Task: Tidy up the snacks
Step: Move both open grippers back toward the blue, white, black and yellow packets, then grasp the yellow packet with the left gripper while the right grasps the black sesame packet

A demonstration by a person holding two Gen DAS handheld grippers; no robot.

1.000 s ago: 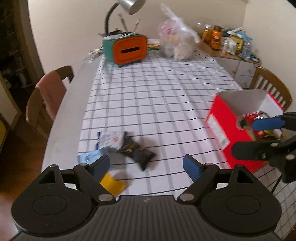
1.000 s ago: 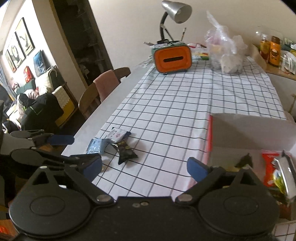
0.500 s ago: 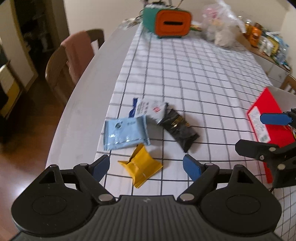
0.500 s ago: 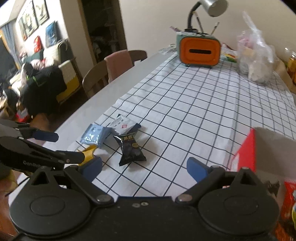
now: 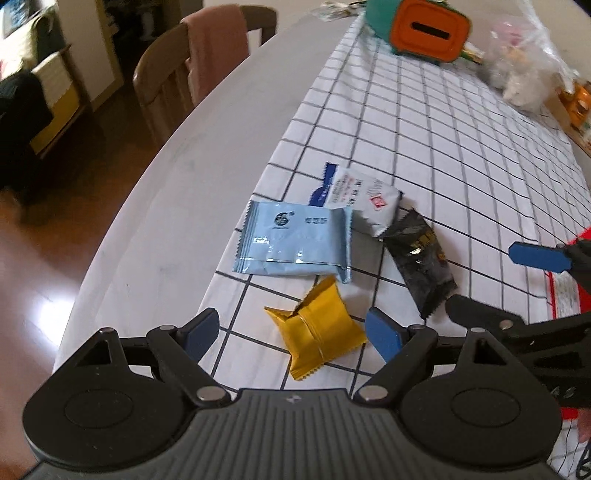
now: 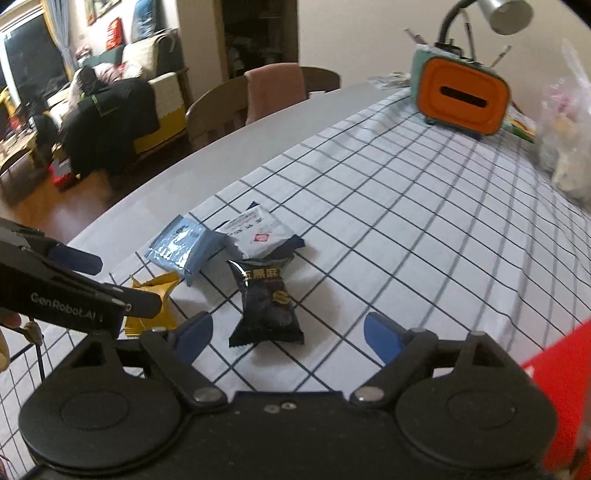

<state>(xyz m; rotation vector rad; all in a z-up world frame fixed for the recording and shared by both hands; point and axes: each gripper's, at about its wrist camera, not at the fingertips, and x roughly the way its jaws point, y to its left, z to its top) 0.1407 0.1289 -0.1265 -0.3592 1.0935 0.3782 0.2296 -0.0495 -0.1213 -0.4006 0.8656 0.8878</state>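
Note:
Several snack packets lie on the checked tablecloth: a yellow packet, a light blue packet, a white packet and a black packet. My left gripper hangs over the yellow packet with its jaws wide apart, the pads not touching it. My right gripper hovers above the black packet; its jaws are closing, the packet lies between them untouched. Each gripper shows at the other view's edge. The red box stands at the right.
At the table's far end stand an orange and teal box, a desk lamp and a clear plastic bag. A wooden chair with a pink cloth stands at the left side. The table's left edge is close.
Both grippers came down and leftward from the red box to the packets. The left now frames the yellow packet, the right the black one. The right jaws narrowed slightly.

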